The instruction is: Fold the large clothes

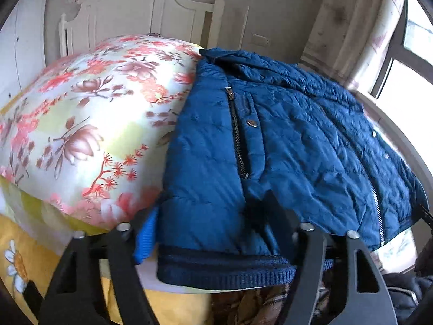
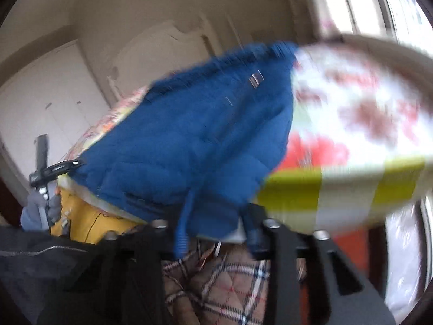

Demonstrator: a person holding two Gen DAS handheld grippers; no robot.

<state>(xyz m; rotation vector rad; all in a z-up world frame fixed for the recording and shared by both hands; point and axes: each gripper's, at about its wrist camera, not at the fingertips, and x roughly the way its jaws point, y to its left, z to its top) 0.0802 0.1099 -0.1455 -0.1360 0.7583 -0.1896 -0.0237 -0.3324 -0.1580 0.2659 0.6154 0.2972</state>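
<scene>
The jacket (image 1: 284, 146) lies on the bed at three o'clock of the quilt (image 1: 89, 124), hem toward the cameras. The left gripper (image 1: 213, 233) straddles the hem, jaws apart. The right gripper (image 2: 213, 227) looks closed on the hem, though blurred. Probably the grasp before a fold; next, lift the hem toward the collar.

Daylight from window (image 1: 411, 62) on right, blown out white. Left wrist view fairly sharp, soft shadows under blue quilted jacket (image 1: 284, 149). Right wrist view badly motion-smeared, floral duvet (image 2: 351, 124) just mush. Heavy fisheye bend, black vignette corners.
</scene>
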